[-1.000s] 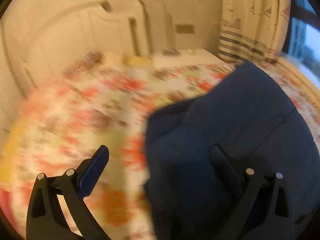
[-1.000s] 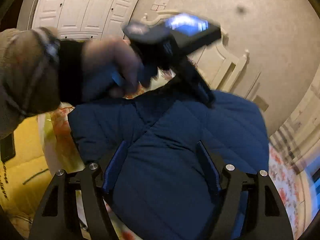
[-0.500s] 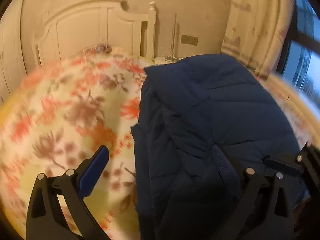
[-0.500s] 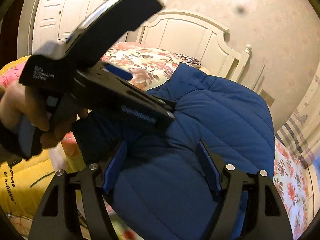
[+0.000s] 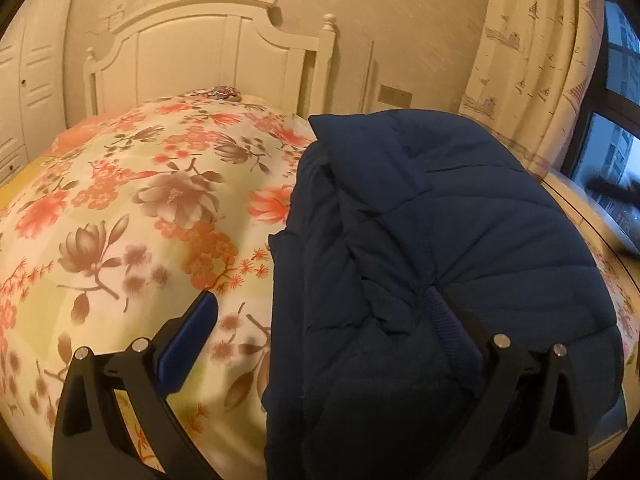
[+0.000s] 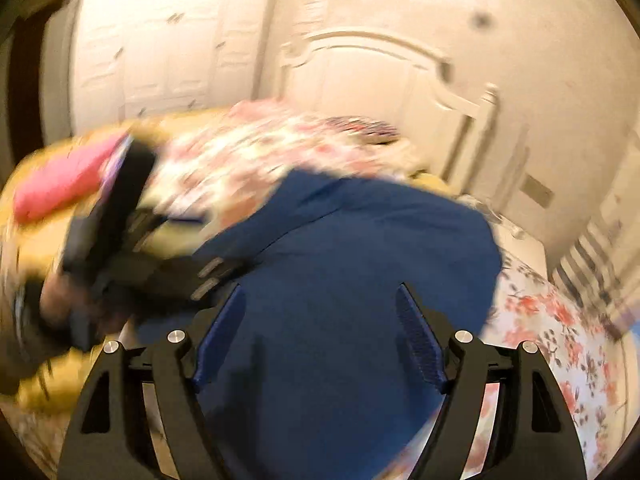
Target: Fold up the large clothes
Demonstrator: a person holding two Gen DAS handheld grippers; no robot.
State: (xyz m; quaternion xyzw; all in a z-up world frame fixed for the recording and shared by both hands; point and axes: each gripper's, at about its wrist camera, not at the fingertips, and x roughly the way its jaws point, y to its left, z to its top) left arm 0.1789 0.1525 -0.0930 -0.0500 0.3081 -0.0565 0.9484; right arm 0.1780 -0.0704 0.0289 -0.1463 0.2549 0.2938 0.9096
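Note:
A folded navy quilted jacket lies on the flowered bedspread, right of centre in the left wrist view. My left gripper is open; its left finger is over the bedspread and its right finger is over the jacket's near edge. In the blurred right wrist view the jacket fills the middle. My right gripper is open above it, holding nothing. The left gripper and the hand holding it show as a dark blur at the left.
A white headboard stands at the far end of the bed. A curtain and a dark window are at the right. White wardrobe doors stand at the left. A pink item lies on a yellow cover.
The left gripper has drawn back and steadied at the jacket's left edge. In the right wrist view the left gripper dropped from across the frame to the lower left, and the view is now blurred.

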